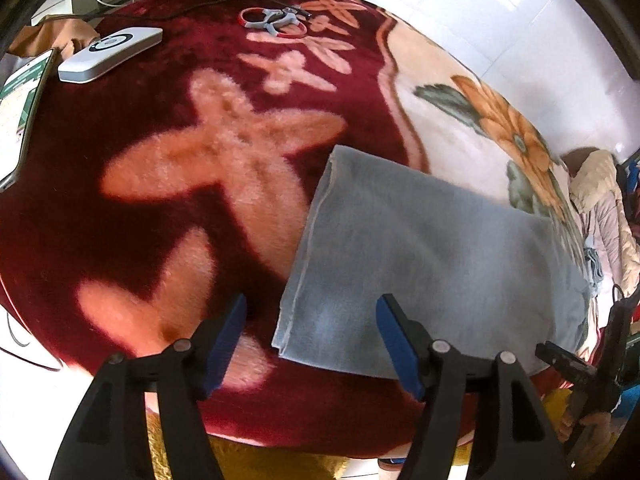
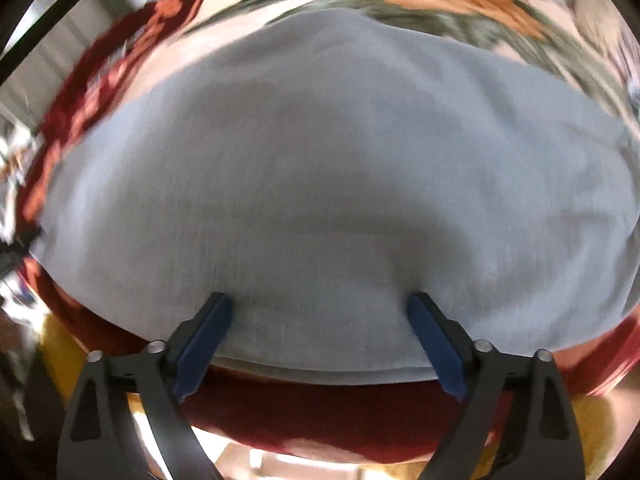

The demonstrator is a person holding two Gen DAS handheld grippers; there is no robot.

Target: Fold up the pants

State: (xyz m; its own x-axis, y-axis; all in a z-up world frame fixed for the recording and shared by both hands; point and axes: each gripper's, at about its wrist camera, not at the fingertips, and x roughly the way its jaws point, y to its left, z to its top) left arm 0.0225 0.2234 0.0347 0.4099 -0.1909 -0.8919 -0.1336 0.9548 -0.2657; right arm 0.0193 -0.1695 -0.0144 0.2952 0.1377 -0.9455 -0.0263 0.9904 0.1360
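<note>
Left wrist view shows the soft grey-blue folded pants (image 1: 432, 264) lying flat as a tidy rectangle on the plush dark-red blanket with pink flower shapes (image 1: 140, 208), toward its near edge and reaching onto the cream, orange-flowered part. The left gripper (image 1: 312, 316) hangs over the near left corner of the cloth, its 2 blue-padded fingers (image 1: 394, 320) spread wide and holding nothing; one pad is above the fabric, the other above bare blanket. In the right wrist view the right gripper (image 2: 320, 312) is equally wide and empty, both pads over the near hem of the pants (image 2: 320, 168); whether they touch it I cannot tell.

The fold looks close to finished, or 1 more fold away. The risk I see is a pinch that catches only the top layer, which would peel the stack apart, or one that snags the fluffy blanket pile along with the hem.

Farther back sit a white oblong device with a ring mark (image 1: 110, 54) and a grey clip with red rings (image 1: 276, 22), well apart from the pants.
</note>
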